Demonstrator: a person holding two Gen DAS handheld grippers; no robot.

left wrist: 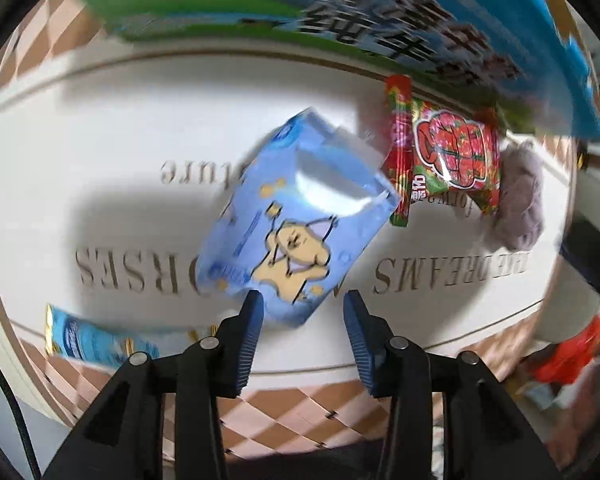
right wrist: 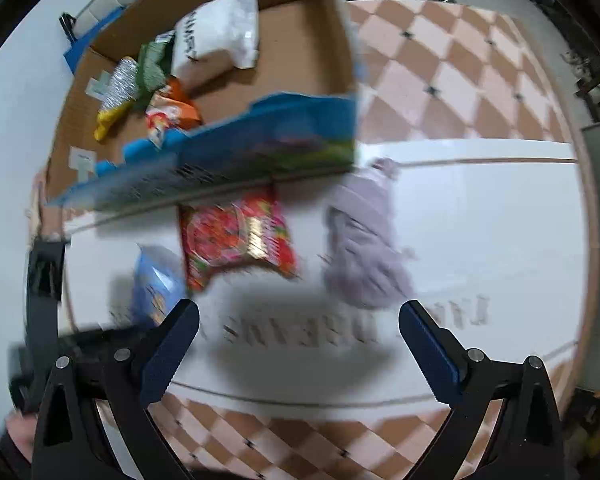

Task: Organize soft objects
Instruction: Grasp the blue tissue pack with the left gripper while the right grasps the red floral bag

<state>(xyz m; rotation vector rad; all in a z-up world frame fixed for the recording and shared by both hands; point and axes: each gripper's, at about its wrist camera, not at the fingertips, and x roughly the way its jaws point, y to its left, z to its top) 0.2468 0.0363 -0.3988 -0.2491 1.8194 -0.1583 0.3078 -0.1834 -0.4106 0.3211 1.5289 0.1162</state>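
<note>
A light blue tissue pack with a star cartoon [left wrist: 296,216] lies on the white mat [left wrist: 100,152], just ahead of my left gripper [left wrist: 302,312], which is open with the pack's near end between its fingertips. A red snack bag [left wrist: 452,152] and a lilac plush cloth [left wrist: 520,200] lie to its right. In the right wrist view my right gripper [right wrist: 298,324] is wide open and empty above the mat [right wrist: 480,220], short of the red bag [right wrist: 236,240], the lilac cloth [right wrist: 364,248] and the blue pack [right wrist: 156,284].
An open cardboard box with a blue printed side [right wrist: 220,160] stands behind the mat and holds a white bag [right wrist: 220,32] and several snack packs. Its side shows in the left wrist view [left wrist: 420,12]. A blue wrapper [left wrist: 88,340] lies at the mat's near left edge. Checkered floor [right wrist: 440,68] surrounds it.
</note>
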